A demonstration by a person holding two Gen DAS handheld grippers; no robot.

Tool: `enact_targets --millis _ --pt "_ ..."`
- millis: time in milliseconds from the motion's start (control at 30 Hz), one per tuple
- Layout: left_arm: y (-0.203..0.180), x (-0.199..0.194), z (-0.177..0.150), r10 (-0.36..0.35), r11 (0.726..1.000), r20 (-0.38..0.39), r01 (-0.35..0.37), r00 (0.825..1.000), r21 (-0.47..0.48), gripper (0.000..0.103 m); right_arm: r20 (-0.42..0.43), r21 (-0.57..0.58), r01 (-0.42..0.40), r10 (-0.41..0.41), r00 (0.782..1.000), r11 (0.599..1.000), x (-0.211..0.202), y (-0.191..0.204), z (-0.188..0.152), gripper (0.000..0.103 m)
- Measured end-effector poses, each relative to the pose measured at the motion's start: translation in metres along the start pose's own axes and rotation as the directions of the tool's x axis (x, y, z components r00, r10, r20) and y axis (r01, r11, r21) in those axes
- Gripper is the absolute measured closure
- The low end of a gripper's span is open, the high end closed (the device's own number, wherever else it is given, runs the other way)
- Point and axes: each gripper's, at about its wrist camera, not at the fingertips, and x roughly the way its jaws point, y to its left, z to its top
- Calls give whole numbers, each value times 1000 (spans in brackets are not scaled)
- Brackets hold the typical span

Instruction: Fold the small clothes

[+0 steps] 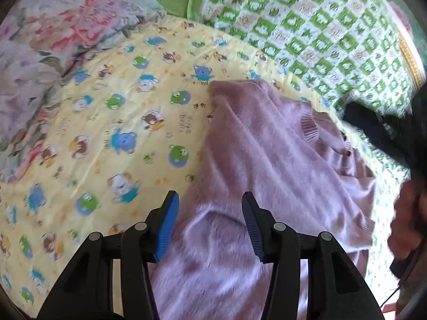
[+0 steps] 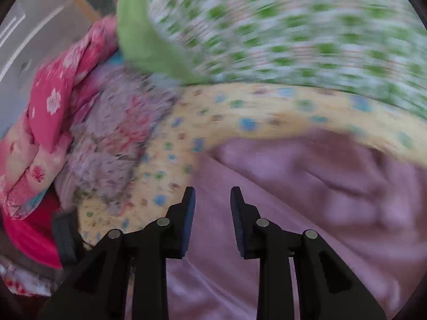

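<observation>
A fuzzy lilac sweater (image 1: 267, 165) is lying on a yellow bear-print quilt (image 1: 106, 122) on the bed, spreading from 6 toward 3 o'clock in the left wrist view. The left hand-held gripper (image 1: 210, 202) is hovering over its hem, released and gripping nothing. The right hand-held gripper (image 2: 212, 194) is also hanging released above the sweater, with the green checked blanket (image 2: 293, 26) blurring at 12 o'clock.

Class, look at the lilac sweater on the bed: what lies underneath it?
The lilac sweater lies on a yellow sheet printed with cartoon bears. The sheet shows around it; the part beneath the sweater is covered, so anything else there cannot be seen.
</observation>
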Motion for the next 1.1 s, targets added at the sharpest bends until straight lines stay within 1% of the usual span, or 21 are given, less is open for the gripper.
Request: enact_targets --millis 33,167,200,233,267,333,367,400,433,467,500,533,633,667,700,767,833,867,933,1033,1100 --pt "-1 10 3 17 1000 -15 -17 1000 -7 53 -45 -3 -8 8 999 1000 21 7 11 74" --pt "2 36 3 38 999 -71 -40 997 -20 53 -163 -30 62 -66 984 998 84 17 38 72" --pt "4 39 1 39 999 -78 -41 996 -24 52 -197 -35 92 -97 976 995 97 16 43 70" --pt "7 42 -1 35 999 -84 -38 996 -31 51 -242 -43 126 -133 961 991 112 16 46 66" --pt "11 46 -2 32 999 -89 -35 995 -37 50 -294 -56 139 -149 944 989 127 15 47 64" --pt "16 49 -4 21 999 -96 -25 995 -47 50 -351 -82 119 -140 926 990 143 14 40 64" --pt "17 50 -5 18 999 -97 -22 995 -47 50 -355 -102 121 -149 923 987 146 14 37 64" --pt "18 50 -5 16 999 -96 -20 995 -44 50 -349 -127 130 -167 922 983 148 15 36 66" --pt "18 51 -5 17 999 -96 -21 995 -38 49 -340 -158 141 -188 921 977 150 17 36 90" --pt "17 53 -5 22 999 -99 -25 995 -28 49 -325 -161 144 -190 926 976 150 16 38 97" --pt "16 54 -4 31 999 -99 -32 995 -13 49 -301 -143 134 -172 938 981 147 15 42 97" --pt "15 55 -2 36 999 -98 -37 995 -8 49 -247 -114 112 -138 959 987 141 12 49 97" --pt "13 58 4 38 999 -90 -39 995 -10 48 -132 -37 90 -94 987 995 128 2 58 99" --pt "14 60 6 37 999 -93 -38 995 -12 48 -109 -10 95 -95 989 995 128 -5 57 99" --pt "14 63 8 36 999 -97 -37 995 -11 48 -118 13 109 -107 987 994 134 -12 55 99" --pt "14 65 9 44 999 -97 -44 994 2 48 -131 79 66 -55 990 995 142 -29 48 98" --pt "11 66 9 54 998 -97 -52 994 19 48 -85 95 47 -39 996 994 138 -32 47 98" --pt "9 66 8 56 998 -96 -54 994 21 48 -53 89 64 -60 997 994 130 -30 48 96" --pt "11 65 7 54 998 -97 -53 994 13 48 21 76 103 -105 994 992 109 -21 50 95" --pt "17 56 5 40 999 -91 -41 995 -8 48 123 88 56 -67 990 995 56 -18 42 95" --pt "22 51 4 36 999 -83 -38 996 -17 48 156 87 55 -69 985 995 17 -17 21 95"
